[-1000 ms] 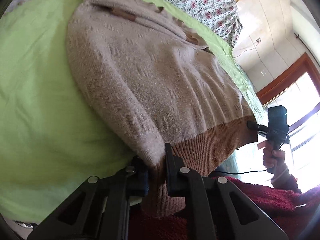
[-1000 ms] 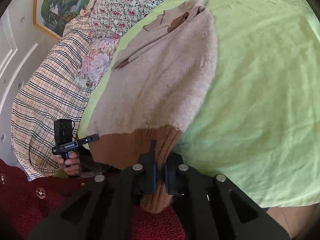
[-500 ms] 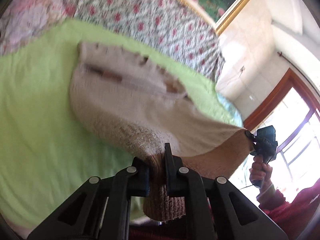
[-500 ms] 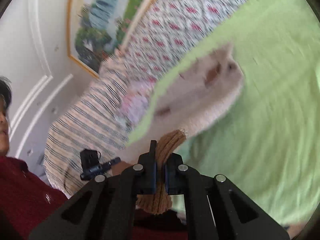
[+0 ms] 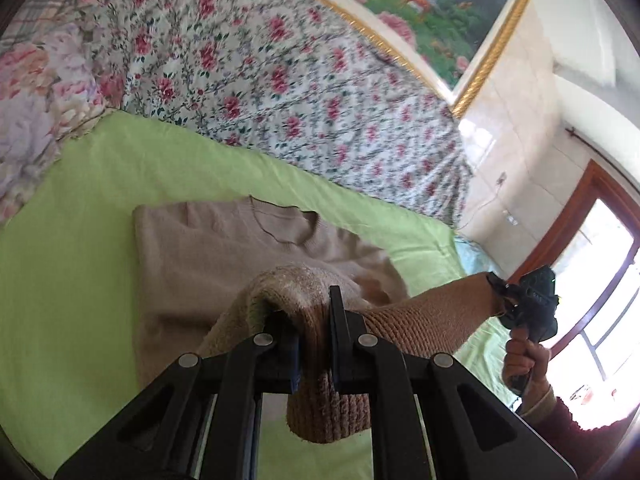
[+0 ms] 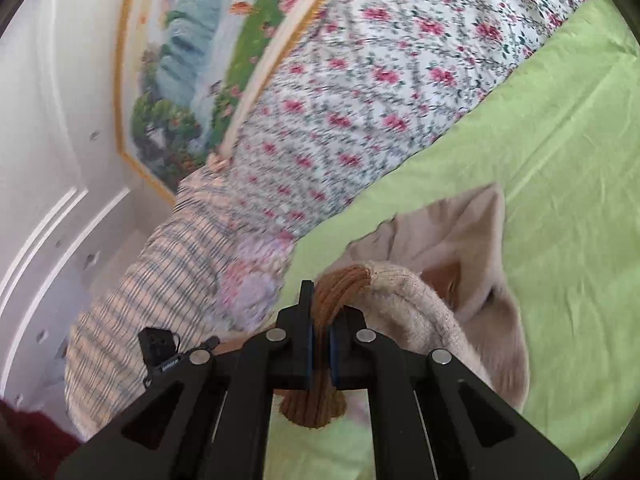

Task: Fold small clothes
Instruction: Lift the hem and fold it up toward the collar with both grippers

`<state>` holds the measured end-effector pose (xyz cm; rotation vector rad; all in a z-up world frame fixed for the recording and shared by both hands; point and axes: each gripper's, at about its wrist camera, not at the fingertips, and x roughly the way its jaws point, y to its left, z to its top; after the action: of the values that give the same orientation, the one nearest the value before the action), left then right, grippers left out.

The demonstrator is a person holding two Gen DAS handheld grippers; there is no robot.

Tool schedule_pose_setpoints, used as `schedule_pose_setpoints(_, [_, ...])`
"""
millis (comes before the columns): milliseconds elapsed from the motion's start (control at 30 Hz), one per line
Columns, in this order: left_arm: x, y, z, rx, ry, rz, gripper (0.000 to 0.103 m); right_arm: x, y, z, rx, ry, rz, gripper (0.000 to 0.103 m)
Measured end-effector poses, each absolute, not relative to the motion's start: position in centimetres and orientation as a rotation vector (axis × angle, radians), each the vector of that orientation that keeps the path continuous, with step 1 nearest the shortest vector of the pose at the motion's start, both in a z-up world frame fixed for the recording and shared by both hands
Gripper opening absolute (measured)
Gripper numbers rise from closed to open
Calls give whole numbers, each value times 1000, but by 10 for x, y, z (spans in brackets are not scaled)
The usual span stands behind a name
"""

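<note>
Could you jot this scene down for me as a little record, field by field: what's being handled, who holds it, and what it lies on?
Item: beige knitted sweater with brown ribbed hem
Left gripper: shut on the hem
Right gripper: shut on the hem
Sweater state: hem end lifted, neckline end lying on the sheet
Surface: green sheet
Behind: floral bedding, framed painting

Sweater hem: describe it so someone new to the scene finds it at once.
Start at the green sheet covering the bed, below the floral quilt. On it lies a beige sweater, neckline toward the quilt. The hem is the ribbed, darker brown band lifted off the sheet, stretched between the left claw and the right claw, both shut on it; the rest is paler, fuzzier knit.
</note>
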<state>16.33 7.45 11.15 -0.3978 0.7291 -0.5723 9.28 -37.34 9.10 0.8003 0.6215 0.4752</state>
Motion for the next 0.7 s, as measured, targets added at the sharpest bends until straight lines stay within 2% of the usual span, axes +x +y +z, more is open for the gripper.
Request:
schedule_pose_setpoints(233, [270,76,58,-458,852,-492,9,193,-368,51,762,753,329,7])
schedule_pose_setpoints(467, [328,75,1,-476,970,-438,11,253,-369,-6,732,889,209,7])
schedule_pose_setpoints(500, [332,77,-7,-491,987,-435,15,256,-369,-13,735,906,200,10])
schedule_pose_setpoints(600, [333,85,-21,-553,1013,-448,16,257,-374,-25,762,940,179,13])
schedule_pose_setpoints(667, [322,89,-20,-579,1003,-467,20,248,-380,-21,795,916,182,23])
schedule_pose_setpoints(700, [311,90,-17,-574,994,-475,26,242,-383,-17,805,897,184,28])
